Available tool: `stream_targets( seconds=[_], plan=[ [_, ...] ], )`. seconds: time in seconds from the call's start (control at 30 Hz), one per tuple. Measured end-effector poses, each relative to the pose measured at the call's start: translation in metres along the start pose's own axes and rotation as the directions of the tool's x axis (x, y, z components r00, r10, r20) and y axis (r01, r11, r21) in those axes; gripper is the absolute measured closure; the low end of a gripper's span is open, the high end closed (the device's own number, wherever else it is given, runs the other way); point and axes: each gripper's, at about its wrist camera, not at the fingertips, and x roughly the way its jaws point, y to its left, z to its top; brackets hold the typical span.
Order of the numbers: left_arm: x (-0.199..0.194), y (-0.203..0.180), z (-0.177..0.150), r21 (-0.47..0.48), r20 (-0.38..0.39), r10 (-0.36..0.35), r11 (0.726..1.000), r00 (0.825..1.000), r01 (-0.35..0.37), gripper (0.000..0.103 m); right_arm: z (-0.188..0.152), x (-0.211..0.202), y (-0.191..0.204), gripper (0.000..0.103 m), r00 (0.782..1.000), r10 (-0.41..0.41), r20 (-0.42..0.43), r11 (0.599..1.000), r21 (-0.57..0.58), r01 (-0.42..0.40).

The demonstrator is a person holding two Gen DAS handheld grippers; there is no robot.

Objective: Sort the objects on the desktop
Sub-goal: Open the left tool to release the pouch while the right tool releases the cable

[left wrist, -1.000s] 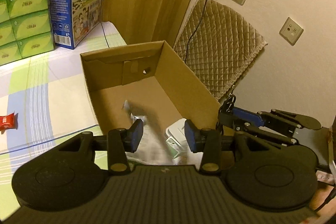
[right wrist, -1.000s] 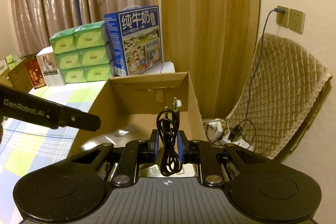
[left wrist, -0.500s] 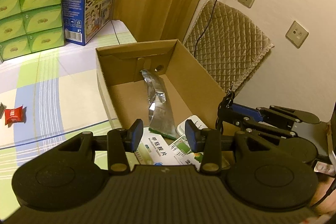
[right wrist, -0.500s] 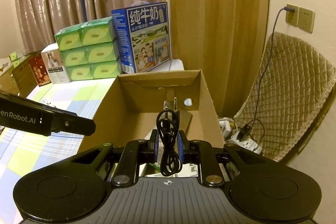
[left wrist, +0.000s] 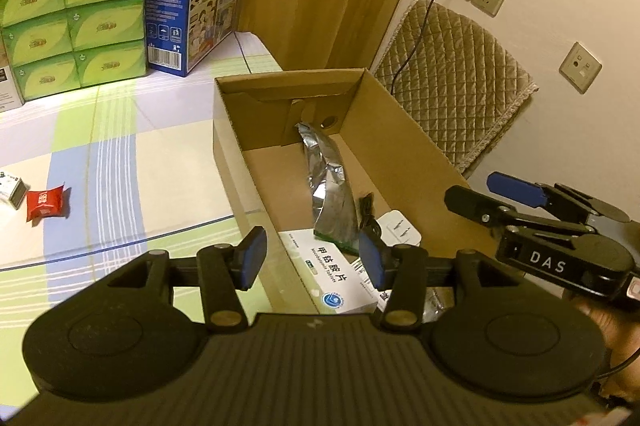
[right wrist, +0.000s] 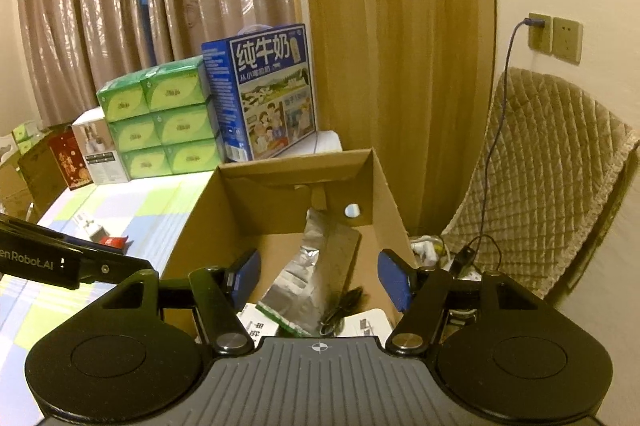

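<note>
The right claw (right wrist: 320,280) now gapes empty, having dropped its coiled black audio cable (right wrist: 340,308) into the open brown cardboard box (right wrist: 384,194) just below it; that item is sorted. The left claw (left wrist: 312,258) is open too; I judge the small red packet (left wrist: 43,203) far to its left comes next.

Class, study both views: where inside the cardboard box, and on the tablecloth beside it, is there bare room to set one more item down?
Inside the cardboard box, the floor is bare left of the foil pouch, along the left wall. The near end is crowded: medicine box, black cable, white item. On the tablecloth, a wide patch lies free between the red packet and the box.
</note>
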Motion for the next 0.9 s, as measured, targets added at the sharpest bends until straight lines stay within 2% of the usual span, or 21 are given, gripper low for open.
stream_targets(
  seconds=[0.13, 0.33, 0.5, 0.53, 0.57, 0.63, 0.77, 0.9],
  plan=[
    [-0.006, 0.0, -0.002, 0.001, 0.006, 0.004, 1.0, 1.0, -0.004, 0.054, -0.003, -0.005, 0.004, 0.039, 1.0, -0.005, 0.006, 1.0, -0.006, 0.005],
    [-0.02, 0.001, -0.006, 0.003, 0.025, 0.016, 1.0, 1.0, -0.016, 0.044, -0.003, -0.016, 0.014, 0.027, 1.0, -0.004, 0.004, 1.0, -0.02, 0.005],
    [-0.034, 0.002, -0.012, 0.0, 0.042, 0.024, 1.0, 0.999, -0.024, 0.034, -0.006, -0.027, 0.023, 0.004, 1.0, -0.005, 0.008, 0.999, -0.032, 0.005],
    [-0.037, 0.002, -0.014, 0.0, 0.046, 0.026, 1.0, 0.999, -0.026, 0.034, -0.007, -0.03, 0.026, 0.003, 1.0, -0.006, 0.01, 0.999, -0.035, 0.006],
    [-0.039, 0.002, -0.017, 0.0, 0.048, 0.029, 1.0, 0.998, -0.029, 0.033, -0.008, -0.032, 0.028, 0.002, 1.0, -0.005, 0.012, 0.999, -0.04, 0.006],
    [-0.045, 0.004, -0.02, -0.003, 0.051, 0.036, 0.999, 0.998, -0.036, 0.024, -0.009, -0.035, 0.032, 0.002, 1.0, -0.003, 0.009, 0.999, -0.052, 0.004],
    [-0.058, 0.008, -0.026, -0.01, 0.07, 0.06, 0.998, 0.996, -0.06, 0.019, -0.012, -0.041, 0.04, 0.002, 1.0, -0.004, -0.001, 0.998, -0.064, 0.004],
    [-0.073, 0.013, -0.03, -0.013, 0.094, 0.096, 0.995, 0.991, -0.095, 0.009, -0.016, -0.047, 0.049, 0.002, 1.0, -0.001, -0.007, 0.997, -0.078, 0.0]
  ],
)
